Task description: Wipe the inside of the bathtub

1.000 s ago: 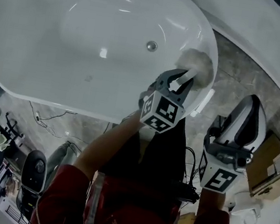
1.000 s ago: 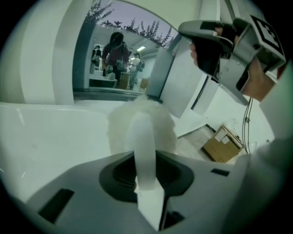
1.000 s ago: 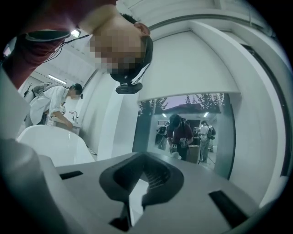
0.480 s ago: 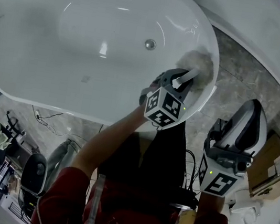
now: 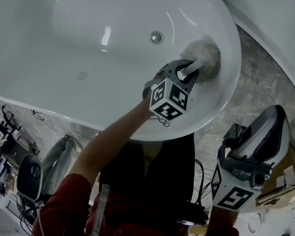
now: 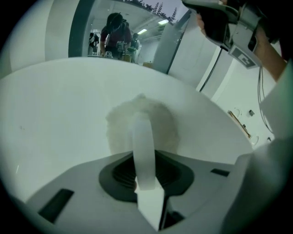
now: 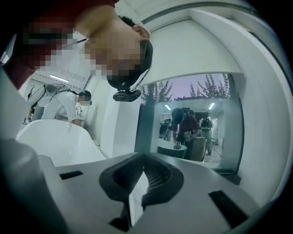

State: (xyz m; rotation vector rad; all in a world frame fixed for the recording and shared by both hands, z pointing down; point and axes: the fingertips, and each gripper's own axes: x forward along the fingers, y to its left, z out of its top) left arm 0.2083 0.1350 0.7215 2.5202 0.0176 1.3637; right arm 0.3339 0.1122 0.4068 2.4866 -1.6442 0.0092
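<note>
Left gripper (image 5: 184, 75) – jaws closed tight on the white handle (image 6: 143, 146) of a fluffy pad (image 5: 202, 56), which presses against the inner wall of the bathtub (image 5: 60, 72), near the drain (image 5: 157, 37). Right gripper (image 5: 270, 121) – jaws together, empty, held outside the tub's rim.

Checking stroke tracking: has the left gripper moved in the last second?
No, barely: the left gripper, shut on the fluffy scrubber, keeps its spot just right of the bathtub drain; only the head view shifted.
</note>
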